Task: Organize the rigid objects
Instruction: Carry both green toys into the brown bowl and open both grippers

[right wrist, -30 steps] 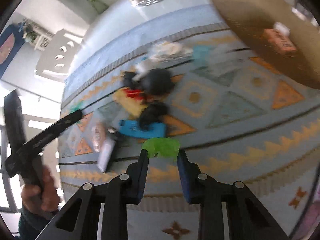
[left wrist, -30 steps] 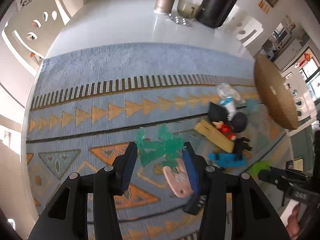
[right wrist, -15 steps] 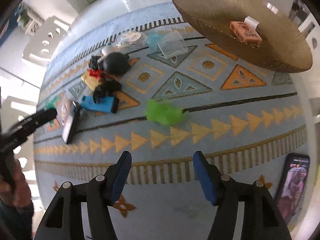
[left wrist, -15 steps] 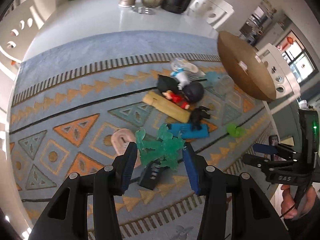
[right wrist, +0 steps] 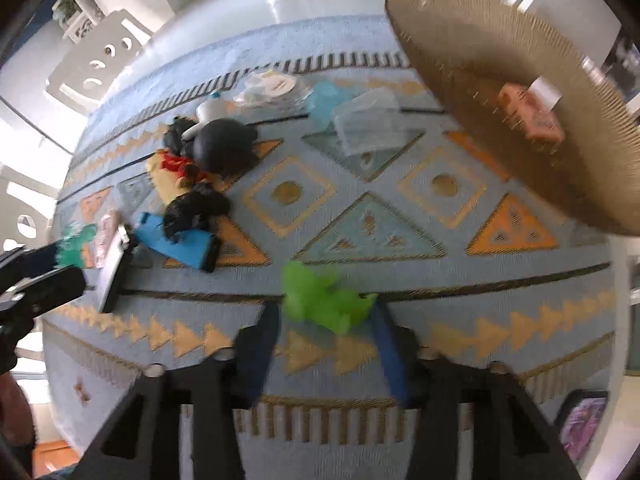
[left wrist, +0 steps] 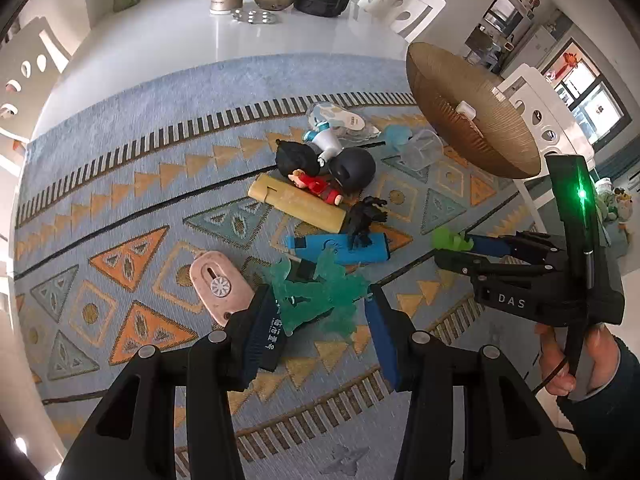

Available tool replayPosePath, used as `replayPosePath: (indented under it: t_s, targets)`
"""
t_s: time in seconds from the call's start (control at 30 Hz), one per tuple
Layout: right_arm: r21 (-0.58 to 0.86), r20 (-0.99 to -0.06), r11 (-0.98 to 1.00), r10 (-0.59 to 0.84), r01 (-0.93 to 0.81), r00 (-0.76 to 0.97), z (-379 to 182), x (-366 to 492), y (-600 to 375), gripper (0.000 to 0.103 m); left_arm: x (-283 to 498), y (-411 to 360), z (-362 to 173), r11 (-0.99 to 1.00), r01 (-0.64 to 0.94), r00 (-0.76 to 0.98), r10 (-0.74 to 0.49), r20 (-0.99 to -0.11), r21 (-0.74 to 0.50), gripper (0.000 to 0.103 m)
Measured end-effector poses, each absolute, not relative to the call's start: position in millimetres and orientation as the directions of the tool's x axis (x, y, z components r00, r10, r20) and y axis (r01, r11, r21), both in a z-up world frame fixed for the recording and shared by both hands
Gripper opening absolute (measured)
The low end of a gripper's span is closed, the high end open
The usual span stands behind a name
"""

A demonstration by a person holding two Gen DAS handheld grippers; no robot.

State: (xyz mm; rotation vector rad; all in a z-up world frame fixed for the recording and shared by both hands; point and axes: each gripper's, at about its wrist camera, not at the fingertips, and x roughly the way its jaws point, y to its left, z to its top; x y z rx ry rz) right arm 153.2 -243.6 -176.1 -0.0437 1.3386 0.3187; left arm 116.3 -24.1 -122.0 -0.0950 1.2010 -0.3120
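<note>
A teal translucent figure [left wrist: 312,296] is pinched in my left gripper [left wrist: 318,300], which is shut on it just above the patterned mat. The same figure [right wrist: 74,244] shows at the far left of the right wrist view. A bright green figure [right wrist: 320,296] fills the gap of my right gripper [right wrist: 326,312]. Its jaws are closing and both pads touch the figure, low over the mat. The left wrist view shows this green figure [left wrist: 450,238] at the tips of the right gripper [left wrist: 450,250]. A wide woven basket [right wrist: 480,80] stands at the right.
Mid-mat lies a pile: a yellow bar [left wrist: 296,200], a blue case [left wrist: 336,246], a black figurine [left wrist: 362,220], a dark round helmet [left wrist: 352,168], a pink oval [left wrist: 216,284] and a clear box [left wrist: 424,148]. A pink box [right wrist: 528,116] lies in the basket. A phone [right wrist: 580,424] lies near the mat's corner.
My left gripper carried the teal figure rightward over the mat. The right gripper released the green figure, opened wide, then closed around it again on the mat.
</note>
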Motion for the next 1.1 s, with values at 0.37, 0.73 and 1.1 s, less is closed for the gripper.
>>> replayPosePath:
  t_s: [0.37, 0.73, 1.1]
  targets:
    - [0.213, -0.848, 0.969, 0.248, -0.128, 0.468, -46.3, 154.4, -290.6, 0.041, 153.6, -73.9, -28.0, 0.924, 0.323, 0.495, -0.35, -0.795, -0.206, 0.044]
    - [0.213, -0.889, 0.97, 0.145, 0.113, 0.434, -55.5, 196.0, -371.0, 0.041, 219.3, -189.2, -40.1, 0.854, 0.455, 0.417, -0.455, -0.787, -0.253, 0.044]
    - [0.18, -0.928, 0.973, 0.118, 0.146, 0.353, -90.4, 203.0, -384.2, 0.041, 229.7, -225.5, -81.3, 0.844, 0.478, 0.324, -0.425, -0.845, -0.242, 0.045]
